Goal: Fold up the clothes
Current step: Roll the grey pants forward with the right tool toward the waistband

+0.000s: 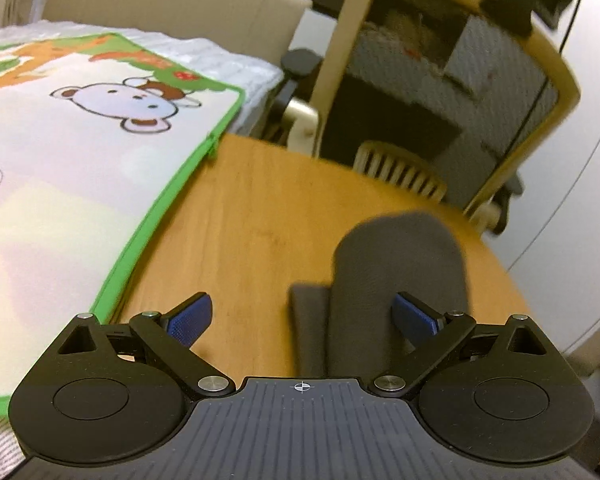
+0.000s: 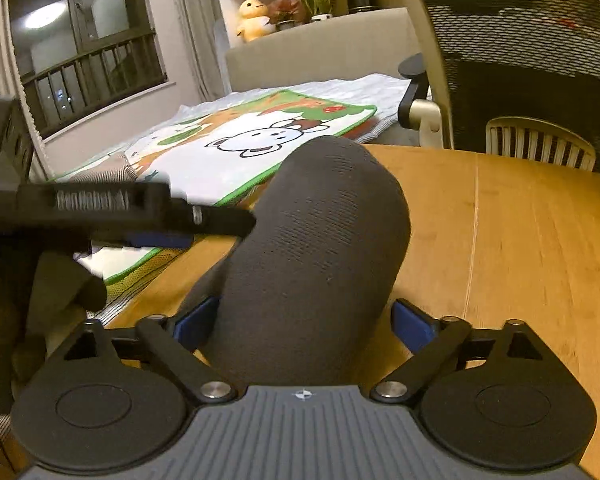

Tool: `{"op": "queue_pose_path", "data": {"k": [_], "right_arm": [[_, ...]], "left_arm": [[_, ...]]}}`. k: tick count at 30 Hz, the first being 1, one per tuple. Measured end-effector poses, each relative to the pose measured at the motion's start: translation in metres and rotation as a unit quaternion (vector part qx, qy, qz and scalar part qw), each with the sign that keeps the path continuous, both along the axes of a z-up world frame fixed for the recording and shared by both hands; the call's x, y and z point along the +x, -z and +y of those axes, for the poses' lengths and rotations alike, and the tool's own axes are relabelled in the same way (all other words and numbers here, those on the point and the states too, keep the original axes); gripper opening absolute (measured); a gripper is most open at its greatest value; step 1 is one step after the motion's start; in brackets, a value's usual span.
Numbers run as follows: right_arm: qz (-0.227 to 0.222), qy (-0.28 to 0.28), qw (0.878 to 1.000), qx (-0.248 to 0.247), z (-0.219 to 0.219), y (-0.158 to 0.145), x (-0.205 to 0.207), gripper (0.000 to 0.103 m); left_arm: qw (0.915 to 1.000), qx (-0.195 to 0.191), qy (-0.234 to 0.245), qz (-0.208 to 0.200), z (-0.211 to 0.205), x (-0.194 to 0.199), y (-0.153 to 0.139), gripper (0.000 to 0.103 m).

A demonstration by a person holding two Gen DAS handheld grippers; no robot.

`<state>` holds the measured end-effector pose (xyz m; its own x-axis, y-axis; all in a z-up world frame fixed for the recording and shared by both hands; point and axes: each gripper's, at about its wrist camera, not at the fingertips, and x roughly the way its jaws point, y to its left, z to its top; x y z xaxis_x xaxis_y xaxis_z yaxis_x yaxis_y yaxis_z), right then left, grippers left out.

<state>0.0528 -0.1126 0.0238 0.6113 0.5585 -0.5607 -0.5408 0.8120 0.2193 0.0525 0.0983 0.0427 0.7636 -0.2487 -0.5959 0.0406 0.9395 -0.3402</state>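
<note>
Both tongs stand spread and released. The right tongs (image 2: 304, 322) straddle a dark grey sock (image 2: 316, 240) on the desk (image 2: 520, 240); its near end is hidden. The left tongs (image 1: 302, 318) have it lower right, blurred.

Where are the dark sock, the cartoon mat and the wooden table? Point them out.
dark sock (image 2: 312, 240), right wrist view, ribbed middle.
cartoon mat (image 1: 100, 152), left wrist view, white centre.
wooden table (image 1: 252, 216), left wrist view, bare top.
</note>
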Motion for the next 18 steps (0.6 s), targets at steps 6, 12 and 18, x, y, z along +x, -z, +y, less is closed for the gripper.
{"op": "queue_pose_path", "data": {"k": [6,12,18], "right_arm": [[0.013,0.007,0.999,0.034,-0.011,-0.005,0.002,0.095],[0.015,0.013,0.998,0.061,-0.027,-0.003,0.012,0.098],[0.057,0.054,0.987,0.138,-0.061,-0.006,0.023,0.096]], "left_arm": [[0.9992,-0.038,-0.012,0.008,0.009,0.003,0.024,0.103],[0.9994,-0.034,-0.002,-0.001,0.0,0.012,0.026,0.103],[0.9994,-0.034,0.004,-0.006,-0.004,0.015,0.028,0.103]]}}
